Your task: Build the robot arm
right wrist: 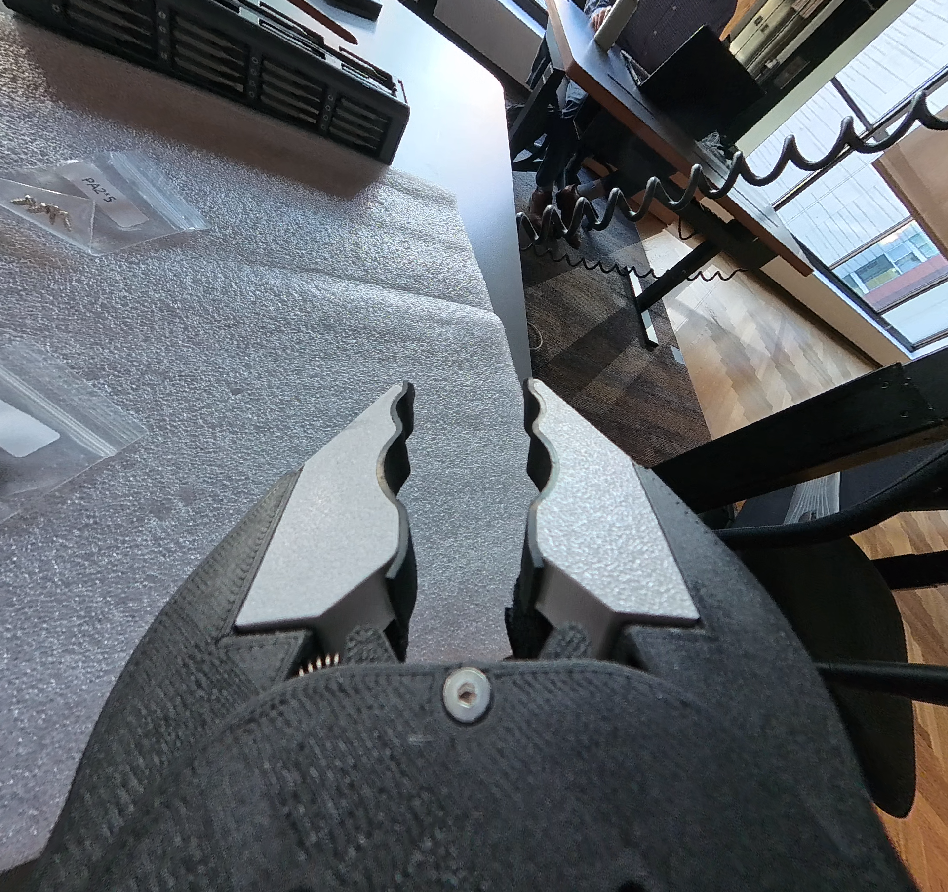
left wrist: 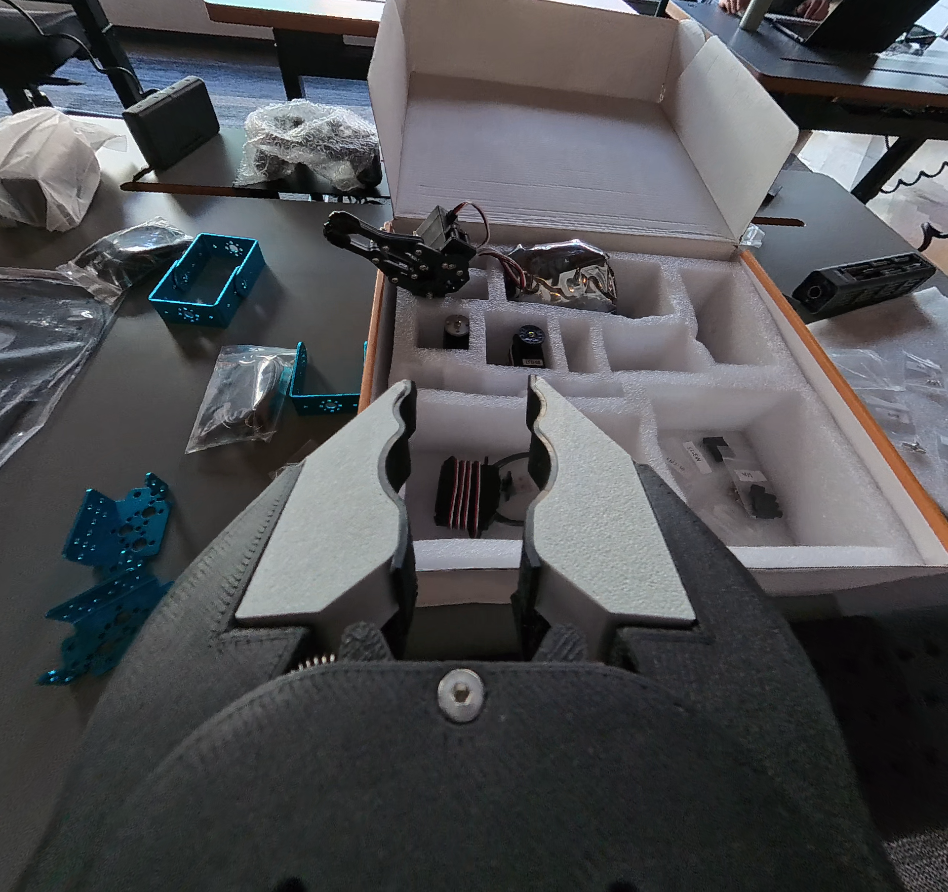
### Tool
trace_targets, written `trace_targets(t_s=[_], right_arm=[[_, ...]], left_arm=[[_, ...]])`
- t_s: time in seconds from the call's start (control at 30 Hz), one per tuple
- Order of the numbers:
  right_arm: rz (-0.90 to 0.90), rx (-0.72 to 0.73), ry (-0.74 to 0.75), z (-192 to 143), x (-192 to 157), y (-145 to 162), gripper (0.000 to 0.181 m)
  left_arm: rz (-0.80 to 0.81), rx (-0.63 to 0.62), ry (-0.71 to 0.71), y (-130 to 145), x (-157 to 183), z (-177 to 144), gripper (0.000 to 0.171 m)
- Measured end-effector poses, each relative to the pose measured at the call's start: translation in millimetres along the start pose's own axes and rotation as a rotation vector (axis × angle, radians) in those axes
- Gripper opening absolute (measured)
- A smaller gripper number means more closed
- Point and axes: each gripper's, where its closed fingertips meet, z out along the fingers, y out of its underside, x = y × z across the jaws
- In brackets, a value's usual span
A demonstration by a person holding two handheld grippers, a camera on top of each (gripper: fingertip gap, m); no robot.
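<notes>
An open cardboard box (left wrist: 564,138) with a white foam insert (left wrist: 662,374) sits on the dark table. My left gripper (left wrist: 469,395) is open and empty, held above the box's near left compartment, where a black servo with a red-and-white cable coil (left wrist: 461,495) lies. A black metal claw assembly (left wrist: 405,259) sticks out of the far left compartment, beside a silver foil bag (left wrist: 564,274). Two small motors (left wrist: 528,349) stand in middle cells. My right gripper (right wrist: 467,398) is open and empty above a foam sheet (right wrist: 231,354) at the table's right edge.
Blue metal brackets (left wrist: 208,280) and plates (left wrist: 110,575) and bagged parts (left wrist: 241,395) lie left of the box. A black screwdriver-bit case (right wrist: 205,51) and a small bag of screws (right wrist: 97,200) rest near the foam sheet. A person sits at a far desk (right wrist: 641,10). A coiled cable (right wrist: 718,174) hangs at right. The left gripper's tips are roughly 65 cm from the right gripper's.
</notes>
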Motion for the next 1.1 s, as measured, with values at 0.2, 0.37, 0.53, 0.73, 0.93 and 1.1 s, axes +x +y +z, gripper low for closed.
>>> trace_targets(t_s=[0.2,0.37,0.53,0.73,0.93,1.1], right_arm=[[-0.002,-0.003,-0.004,0,-1,0,0.04],[-0.005,-0.006,-0.006,0,-1,1,0.039],[-0.014,-0.011,-0.011,1,-3,1,0.039],[-0.014,-0.012,-0.014,1,-3,2,0.038],[-0.019,-0.012,-0.018,1,-4,2,0.037],[-0.02,-0.008,-0.02,1,-4,1,0.037]], left_arm=[[-0.005,-0.001,0.006,1,3,2,0.04],[-0.006,-0.001,-0.002,1,1,1,0.04],[-0.016,0.008,-0.009,-1,1,-1,0.04],[-0.022,0.007,-0.018,3,1,-5,0.039],[-0.026,0.003,-0.02,5,2,-8,0.039],[-0.047,-0.002,0.066,5,22,-6,0.03]])
